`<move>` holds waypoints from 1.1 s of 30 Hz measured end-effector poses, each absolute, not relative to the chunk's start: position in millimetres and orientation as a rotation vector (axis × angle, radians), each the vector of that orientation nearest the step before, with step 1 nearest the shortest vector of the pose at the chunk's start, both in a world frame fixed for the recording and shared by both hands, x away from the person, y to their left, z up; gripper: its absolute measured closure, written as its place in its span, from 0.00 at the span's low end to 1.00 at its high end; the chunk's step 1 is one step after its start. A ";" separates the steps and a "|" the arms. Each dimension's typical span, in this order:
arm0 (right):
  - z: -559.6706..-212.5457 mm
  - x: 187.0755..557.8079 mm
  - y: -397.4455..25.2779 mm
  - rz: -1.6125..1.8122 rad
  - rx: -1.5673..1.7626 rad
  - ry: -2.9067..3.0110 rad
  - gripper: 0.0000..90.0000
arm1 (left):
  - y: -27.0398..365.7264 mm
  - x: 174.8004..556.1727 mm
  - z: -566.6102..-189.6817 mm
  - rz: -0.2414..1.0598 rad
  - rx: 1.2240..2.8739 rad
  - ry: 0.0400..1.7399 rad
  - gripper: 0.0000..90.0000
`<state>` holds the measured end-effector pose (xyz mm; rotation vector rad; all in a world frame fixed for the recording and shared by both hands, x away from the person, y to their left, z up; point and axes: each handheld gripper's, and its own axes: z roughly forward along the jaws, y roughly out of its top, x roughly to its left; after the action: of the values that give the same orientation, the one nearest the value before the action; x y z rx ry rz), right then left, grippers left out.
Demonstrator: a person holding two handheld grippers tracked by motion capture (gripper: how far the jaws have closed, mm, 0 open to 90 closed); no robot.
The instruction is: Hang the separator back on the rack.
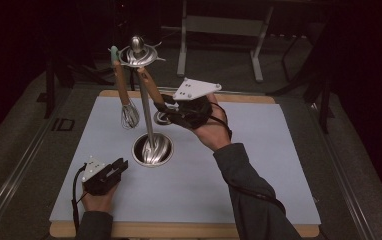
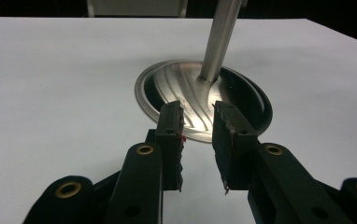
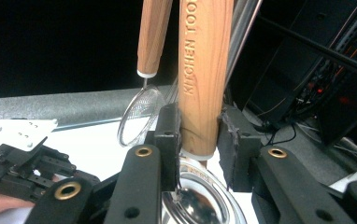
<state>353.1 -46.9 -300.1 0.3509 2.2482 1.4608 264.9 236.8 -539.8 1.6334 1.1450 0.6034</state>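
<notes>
A steel utensil stand rises from a round base (image 1: 152,150) (image 2: 242,100) on the mat, with a pole (image 2: 219,42) and a top ring (image 1: 138,55). A whisk (image 1: 129,115) (image 3: 139,119) with a wooden handle hangs from the ring's left side. My right gripper (image 1: 165,106) (image 3: 199,121) is shut on the lower wooden handle (image 3: 204,70) of a spoon-like utensil (image 1: 150,89) that leans up to the ring; its metal bowl (image 3: 200,200) is just below the jaws. My left gripper (image 1: 120,167) (image 2: 197,114) rests on the mat left of the base, open, with nothing between its jaws.
A pale blue mat (image 1: 259,165) covers a wooden board (image 1: 179,231) on a grey table. Metal frame legs (image 1: 219,45) stand behind the table in the dark. Open mat lies to the right and front of the stand.
</notes>
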 end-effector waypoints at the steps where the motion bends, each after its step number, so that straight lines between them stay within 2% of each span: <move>1: -300.4 353.1 -46.4 1.463 0.353 2.248 0.78 | 236.7 264.8 -539.8 0.603 1.633 1.145 0.81; 10: -299.8 351.7 -43.6 1.458 0.321 2.278 0.74 | 236.6 264.9 -539.7 0.601 1.643 1.144 0.81; 16: -299.2 348.9 -42.7 1.461 0.308 2.285 0.74 | 236.5 264.9 -539.7 0.600 1.643 1.144 0.81; 33: -308.6 355.5 -57.3 1.375 0.290 2.357 0.86 | 236.1 265.3 -539.8 0.597 1.643 1.148 0.81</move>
<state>355.5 -57.3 -308.6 0.2902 2.3567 1.3749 265.3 236.1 -539.8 1.6425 1.1481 0.5973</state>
